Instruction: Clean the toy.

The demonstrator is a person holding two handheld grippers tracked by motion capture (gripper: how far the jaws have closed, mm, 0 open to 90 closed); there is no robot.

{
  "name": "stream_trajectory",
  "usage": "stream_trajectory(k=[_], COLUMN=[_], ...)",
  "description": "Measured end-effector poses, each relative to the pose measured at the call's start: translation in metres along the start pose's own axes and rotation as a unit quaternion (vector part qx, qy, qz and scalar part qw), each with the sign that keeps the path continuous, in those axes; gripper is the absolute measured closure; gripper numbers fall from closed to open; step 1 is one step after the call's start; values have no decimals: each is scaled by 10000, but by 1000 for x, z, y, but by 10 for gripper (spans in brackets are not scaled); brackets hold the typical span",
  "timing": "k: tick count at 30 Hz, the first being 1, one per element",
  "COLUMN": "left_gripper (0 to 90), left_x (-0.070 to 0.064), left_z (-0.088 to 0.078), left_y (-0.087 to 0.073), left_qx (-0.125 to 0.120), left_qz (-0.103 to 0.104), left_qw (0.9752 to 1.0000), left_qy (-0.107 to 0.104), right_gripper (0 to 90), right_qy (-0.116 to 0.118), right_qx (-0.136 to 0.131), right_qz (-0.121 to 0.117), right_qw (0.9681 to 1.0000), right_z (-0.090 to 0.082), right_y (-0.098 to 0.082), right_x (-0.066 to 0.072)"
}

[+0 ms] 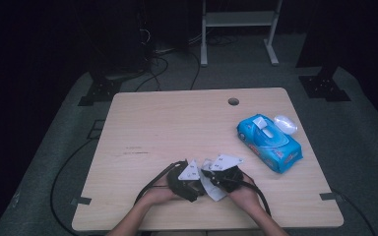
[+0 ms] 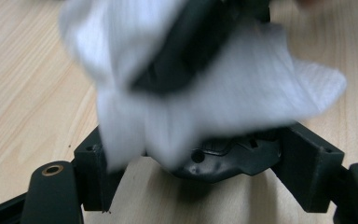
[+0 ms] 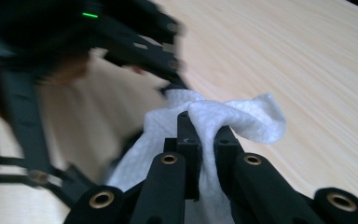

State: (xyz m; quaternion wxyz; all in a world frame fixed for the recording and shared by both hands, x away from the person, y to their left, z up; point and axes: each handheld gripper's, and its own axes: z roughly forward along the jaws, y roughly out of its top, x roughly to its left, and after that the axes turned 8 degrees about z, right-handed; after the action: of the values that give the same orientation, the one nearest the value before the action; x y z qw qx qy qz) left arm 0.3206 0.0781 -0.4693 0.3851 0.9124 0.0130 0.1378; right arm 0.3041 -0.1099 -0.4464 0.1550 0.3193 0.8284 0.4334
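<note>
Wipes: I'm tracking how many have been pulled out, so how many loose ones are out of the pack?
1: the white wipe pinched in the right gripper, near the table's front edge.

Light wood table (image 1: 177, 128) with a round cable hole (image 1: 233, 102) near its far edge. Grey carpet floor (image 1: 354, 142), black cables (image 1: 59, 182) trailing across it. White metal frame (image 1: 238, 29) stands behind. Black stand bases (image 1: 98, 91) either side. Room dark beyond.

1. We see a white wet wipe (image 1: 212, 187), crumpled and softly textured, lifted off the table (image 1: 177, 123).
2. It sits near the table's front edge, well apart from the blue wipe pack (image 1: 268, 142).
</note>
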Motion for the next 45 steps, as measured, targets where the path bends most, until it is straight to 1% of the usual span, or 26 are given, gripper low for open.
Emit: stream_trajectory(k=[3, 5, 6, 8, 10, 11, 13, 15, 16, 18, 20, 21, 22, 23, 26, 27, 28, 29, 31, 33, 35, 38, 39, 41, 43, 45], left_gripper=[239, 239, 239, 239, 239, 239, 239, 239, 239, 239, 239, 239, 239, 240, 239, 239, 239, 239, 239, 239, 239, 239, 239, 239, 239, 239], left_x=[1, 0, 0, 0, 0, 0, 1, 2, 2, 2, 2, 2, 2, 2, 3, 3, 4, 4, 3, 2, 2, 1, 2, 2, 2, 2], left_z=[1, 1, 1, 1, 0, -1, -1, -1, 0, 0, 1, 1, 1, 1, 1, 1, 1, 1, 1, 0, 0, 1, 1, 1, 0, 0], left_y=[0, 1, 2, 2, 0, -1, -1, -1, -1, 0, -1, -2, -3, -4, -5, -5, -4, -4, -3, -2, -3, -3, -3, -2, -2, 0], left_qx=[-23, -56, -65, 12, 25, 0, 5, 47, 50, 60, 95, 132, 153, 165, 123, 124, 151, 148, 128, 136, 157, 201, 198, 171, 137, 88], left_qz=[-21, -33, -24, 28, 9, -34, -33, 2, 20, 22, -12, -9, -18, -16, -104, -86, -45, -44, -50, -47, -15, 17, 9, -1, -30, -53], left_qw=[10000, 10000, 10000, 10000, 10000, 10000, 10000, 10000, 10000, 10000, 10000, 9999, 9999, 9999, 9999, 9999, 9999, 9999, 9999, 9999, 9999, 9998, 9998, 9998, 9999, 9999], left_qy=[9, 12, 20, 16, 9, 16, 18, 2, 8, 10, 4, 6, 12, 20, 1, 17, 14, 14, 21, 41, 64, 40, 33, 53, 64, 75], right_gripper=[851, 851, 851, 850, 850, 851, 851, 851, 851, 851, 850, 850, 850, 850, 850, 850, 850, 850, 850, 850, 850, 850, 850, 850, 850, 852], right_qy=[-275, -212, -119, 51, 39, 45, -77, -323, -369, -246, 69, 96, -20, -60, -317, -351, -336, -301, -58, 175, 434, 911, 956, 876, 627, 590], right_qx=[-10, -53, -66, -66, -24, -26, -41, -29, -22, -65, -53, 8, 61, 95, 75, 84, 72, 72, 84, 117, 169, 285, 337, 356, 274, 208], right_qz=[261, 394, 393, 196, 9, 50, 185, 253, 365, 575, 480, 325, 167, 150, 396, 505, 602, 596, 494, 285, 172, 69, -4, -13, 134, 312], right_qw=[9993, 9990, 9991, 9998, 10000, 10000, 9998, 9992, 9986, 9980, 9988, 9994, 9998, 9998, 9987, 9981, 9976, 9977, 9987, 9994, 9988, 9954, 9949, 9955, 9976, 9976], right_z=[-6, -8, -7, -2, 1, 1, -2, -6, -9, -10, -7, -5, -4, -4, -9, -12, -13, -13, -9, -2, 5, 10, 9, 6, 2, 0], right_y=[-4, -5, -5, -3, -1, -1, -3, -6, -7, -8, -7, -7, -6, -5, -9, -10, -11, -11, -9, -6, -3, -2, -3, -3, -4, -4], right_x=[-14, -17, -14, -3, 2, 0, -8, -18, -22, -24, -17, -12, -9, -9, -23, -27, -29, -28, -21, -8, 3, 12, 12, 7, -2, -6])
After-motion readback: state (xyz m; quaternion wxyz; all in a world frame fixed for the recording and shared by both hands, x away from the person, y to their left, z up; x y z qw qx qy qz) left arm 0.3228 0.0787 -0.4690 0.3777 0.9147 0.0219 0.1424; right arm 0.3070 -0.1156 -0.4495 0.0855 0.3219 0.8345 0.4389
